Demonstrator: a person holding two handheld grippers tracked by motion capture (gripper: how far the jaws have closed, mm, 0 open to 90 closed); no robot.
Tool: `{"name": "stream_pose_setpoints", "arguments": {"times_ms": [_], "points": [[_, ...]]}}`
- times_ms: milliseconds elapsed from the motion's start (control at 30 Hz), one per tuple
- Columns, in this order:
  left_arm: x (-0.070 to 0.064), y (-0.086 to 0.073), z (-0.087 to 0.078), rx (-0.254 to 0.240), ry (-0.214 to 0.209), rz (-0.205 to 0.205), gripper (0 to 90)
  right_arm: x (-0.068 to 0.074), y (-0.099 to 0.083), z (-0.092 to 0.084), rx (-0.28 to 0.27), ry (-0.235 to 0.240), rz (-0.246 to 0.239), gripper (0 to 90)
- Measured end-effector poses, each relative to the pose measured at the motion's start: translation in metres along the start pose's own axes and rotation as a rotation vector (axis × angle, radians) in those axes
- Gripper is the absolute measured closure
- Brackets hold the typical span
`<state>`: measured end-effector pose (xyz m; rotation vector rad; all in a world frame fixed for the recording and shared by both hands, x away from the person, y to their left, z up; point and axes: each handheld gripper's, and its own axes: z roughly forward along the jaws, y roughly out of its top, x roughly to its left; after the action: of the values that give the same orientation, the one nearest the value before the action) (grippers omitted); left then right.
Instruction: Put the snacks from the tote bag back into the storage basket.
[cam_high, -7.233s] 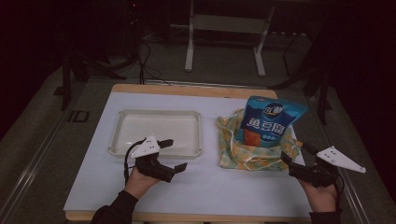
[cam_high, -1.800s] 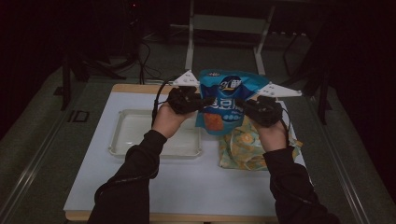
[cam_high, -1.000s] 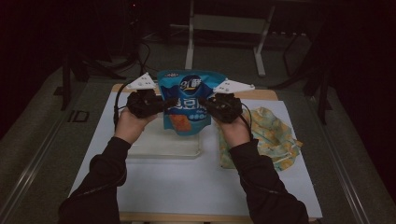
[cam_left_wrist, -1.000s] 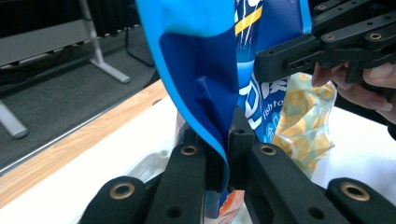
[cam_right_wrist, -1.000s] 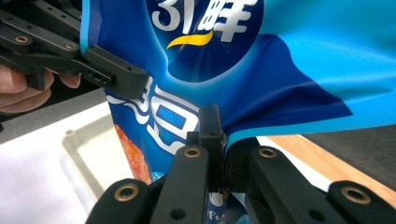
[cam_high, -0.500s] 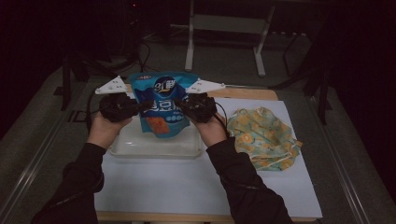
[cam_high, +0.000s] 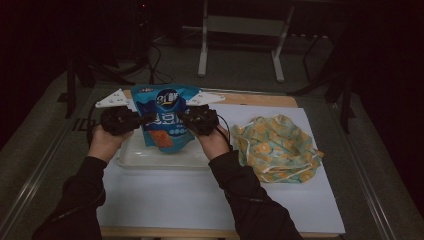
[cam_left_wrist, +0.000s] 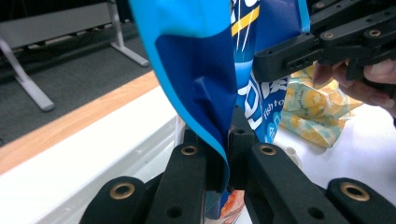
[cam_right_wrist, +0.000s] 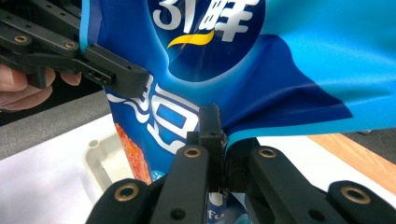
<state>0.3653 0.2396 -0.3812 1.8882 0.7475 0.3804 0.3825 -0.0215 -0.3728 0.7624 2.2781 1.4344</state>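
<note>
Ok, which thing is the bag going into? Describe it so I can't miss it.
On the white table, look left of the patterned cloth. The clear tray lies there, under the blue bag held by both grippers. It is the one rigid, see-through, rectangular thing.

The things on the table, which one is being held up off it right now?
The blue snack bag, pinched at its edges by both tools above the clear tray; the yellow patterned cloth lies flat.

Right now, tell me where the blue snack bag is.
In the high view the blue snack bag hangs upright over the white tray at table left, pinched between left gripper and right gripper.
</note>
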Motion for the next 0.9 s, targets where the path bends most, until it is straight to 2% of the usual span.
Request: {"name": "stream_pose_setpoints", "arguments": {"times_ms": [333, 533, 700, 833, 900], "points": [[0.012, -0.02, 0.02, 0.024, -0.005, -0.007, 88.5, -0.006, -0.022, 0.019, 0.026, -0.017, 0.044, 88.9], [0.018, -0.029, 0.028, 0.031, -0.009, -0.008, 88.3, -0.009, -0.032, 0.029, 0.038, -0.026, 0.051, 88.9], [0.022, -0.037, 0.032, 0.012, -0.031, 0.003, 88.1, -0.01, -0.035, 0.031, 0.05, -0.027, 0.049, 88.9], [0.023, -0.042, 0.034, 0.016, -0.033, 0.011, 87.6, -0.01, -0.04, 0.033, 0.054, -0.027, 0.049, 88.8], [0.024, -0.045, 0.034, -0.001, -0.037, 0.002, 87.6, -0.01, -0.043, 0.034, 0.047, -0.027, 0.052, 88.8]]}}
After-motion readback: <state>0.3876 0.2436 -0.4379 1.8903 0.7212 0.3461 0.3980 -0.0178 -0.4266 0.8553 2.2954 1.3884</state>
